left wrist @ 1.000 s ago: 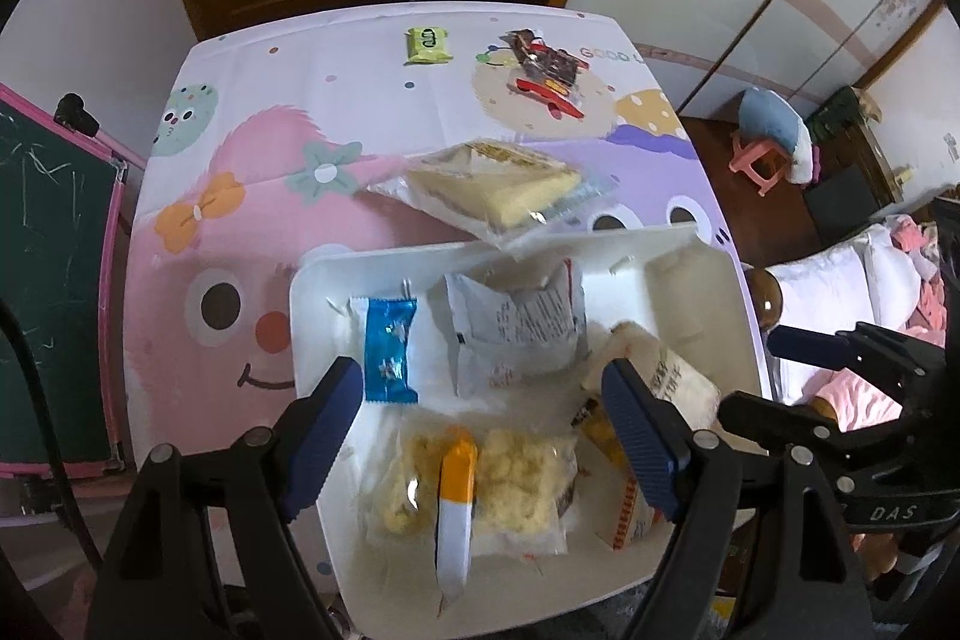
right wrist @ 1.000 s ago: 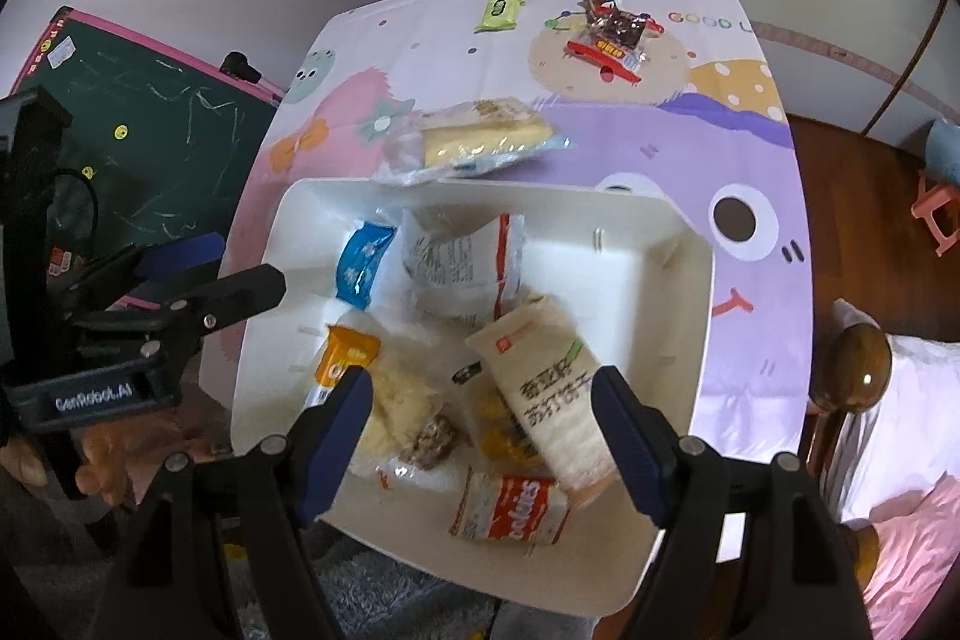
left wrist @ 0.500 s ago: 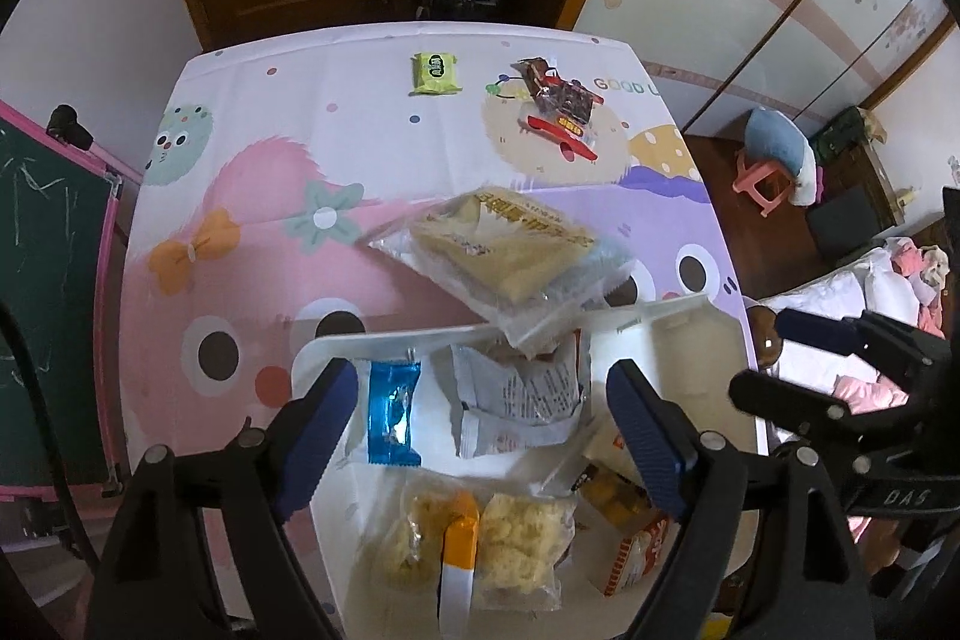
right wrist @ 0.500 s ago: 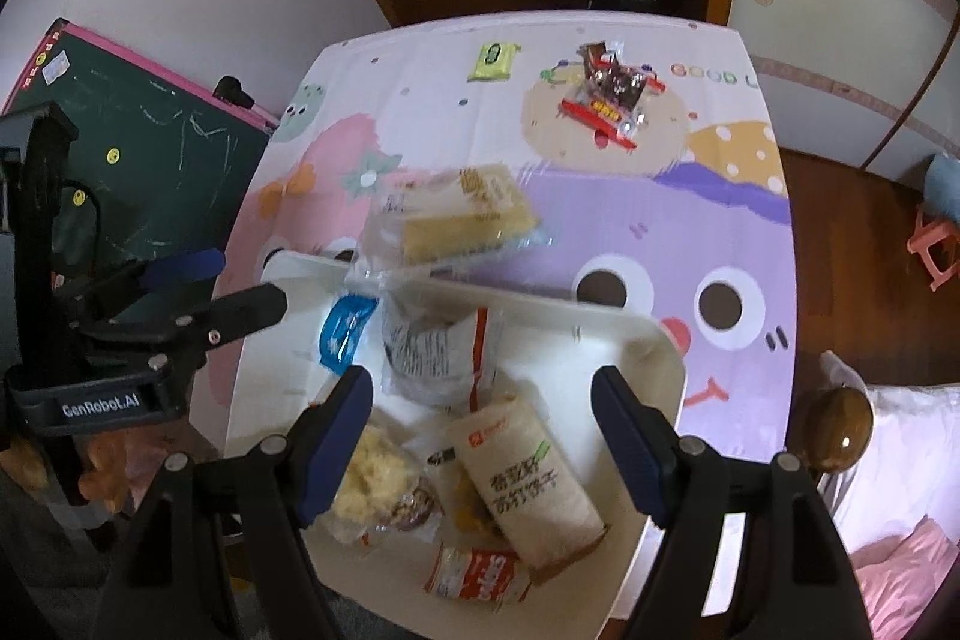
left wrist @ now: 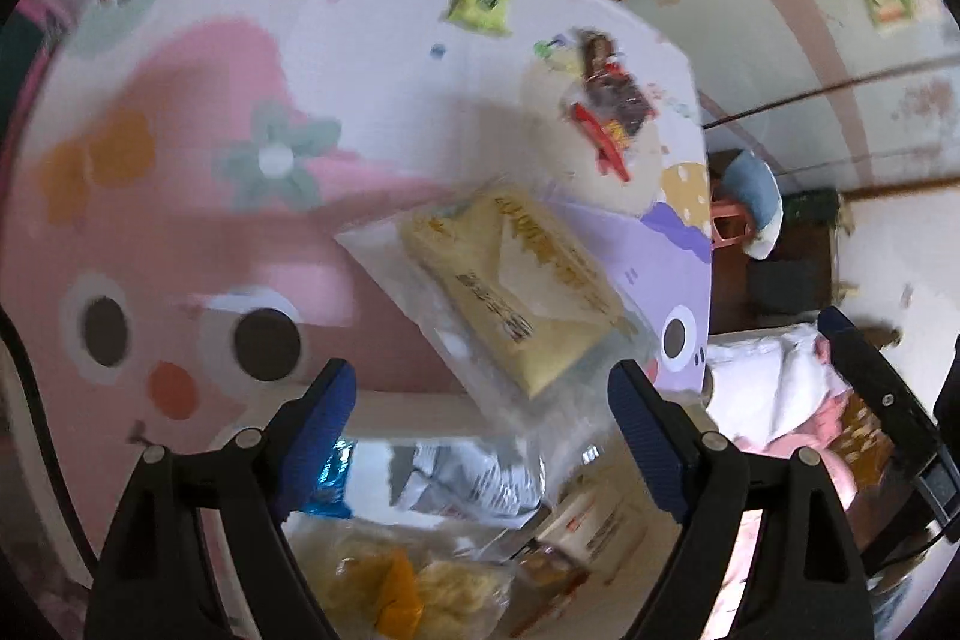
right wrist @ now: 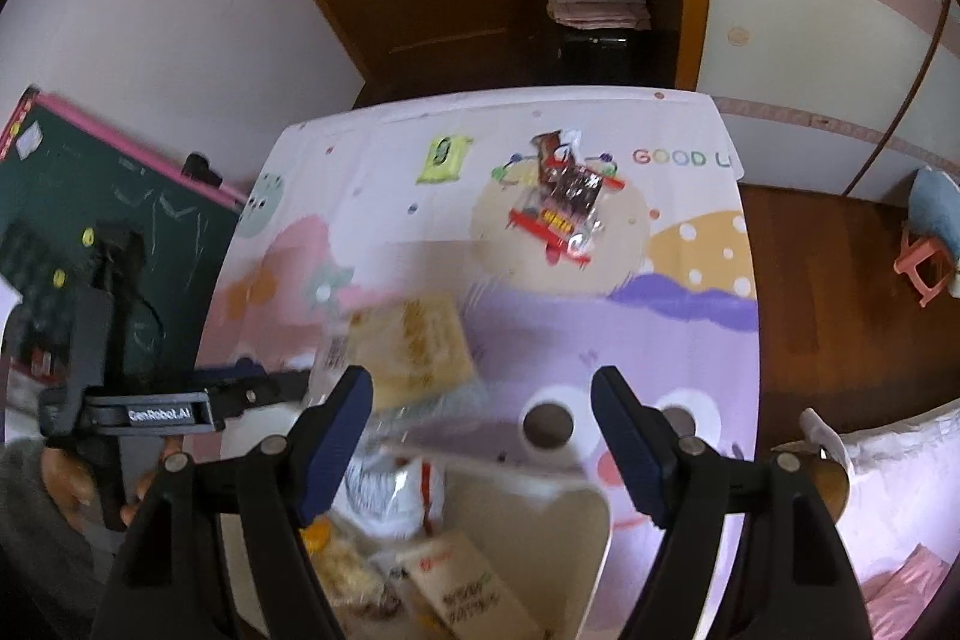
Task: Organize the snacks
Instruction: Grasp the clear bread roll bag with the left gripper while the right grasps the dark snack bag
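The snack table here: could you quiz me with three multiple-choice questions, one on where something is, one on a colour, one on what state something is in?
1. Where does the clear-wrapped yellow cake packet lie?
A. on the cloth at the far rim of the white bin
B. on the shelf by the door
C. on the floor

2. What colour is the small packet at the far end of the table?
A. blue
B. yellow-green
C. black

3. How do the jaws of the right gripper stand?
A. shut on a packet
B. shut on nothing
C. wide apart, holding nothing

Answers:
1 A: it rests on the cartoon tablecloth just beyond the bin's rim.
2 B: its wrapper is yellow-green against the white cloth.
3 C: both blue pads show with open space between them.
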